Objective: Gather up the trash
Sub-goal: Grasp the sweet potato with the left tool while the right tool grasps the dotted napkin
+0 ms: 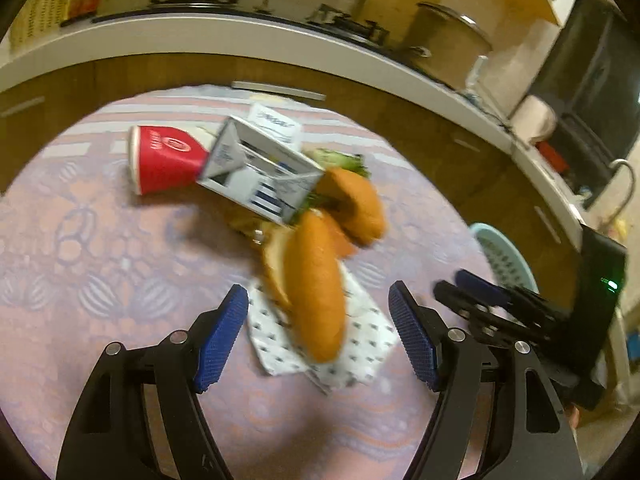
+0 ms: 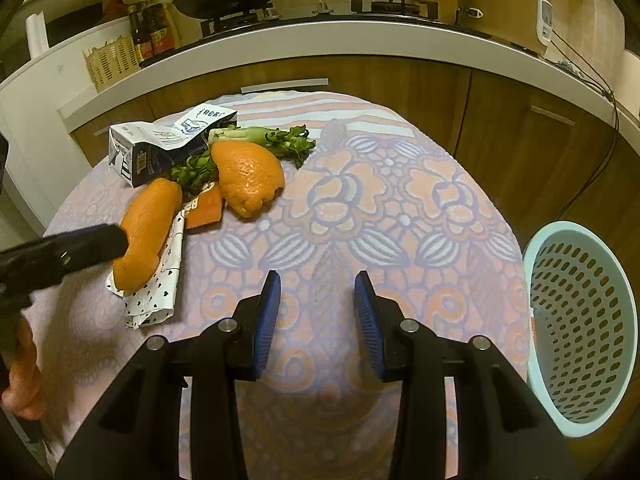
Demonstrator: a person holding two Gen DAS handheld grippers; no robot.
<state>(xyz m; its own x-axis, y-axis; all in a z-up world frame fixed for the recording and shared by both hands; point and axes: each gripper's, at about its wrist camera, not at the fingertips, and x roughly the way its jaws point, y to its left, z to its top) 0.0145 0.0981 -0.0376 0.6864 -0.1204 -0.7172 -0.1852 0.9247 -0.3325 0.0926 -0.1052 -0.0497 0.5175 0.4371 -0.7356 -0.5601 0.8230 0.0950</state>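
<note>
1. The left gripper (image 1: 318, 336) is released, its blue pads spread wide on either side of the near orange peel (image 1: 316, 292). The pads do not press on it yet. From the right wrist view a dark finger of this gripper sits right at the peel's side, too close to tell whether it touches.
2. The right gripper (image 2: 318, 320) is partly parted and grasps nothing; only bare tablecloth (image 2: 400, 200) shows between its pads. It hangs over the table between the pile and the basket (image 2: 576, 320).
3. The trash lies in one heap on the far left of the table as the right wrist sees it: the near peel on a spotted paper wrapper (image 1: 360, 344), a second peel (image 2: 248, 180) behind it, green vegetable scraps (image 2: 280, 140), a crushed carton (image 1: 256, 168) and a red paper cup (image 1: 164, 160) on its side.
4. Risks, as I judge them: the curved peel could roll or squirt out as the pads close — or the pads could catch the wrapper under it and drag both. A push sideways could shove the heap into the carton and cup.
5. The basket stands off the table's right edge, well apart from the heap, so a loose hold could drop the peel on the way.
6. Both grippers tilt steeply down toward the table; the hand (image 2: 20, 380) holding the left one shows at the frame's left edge.
</note>
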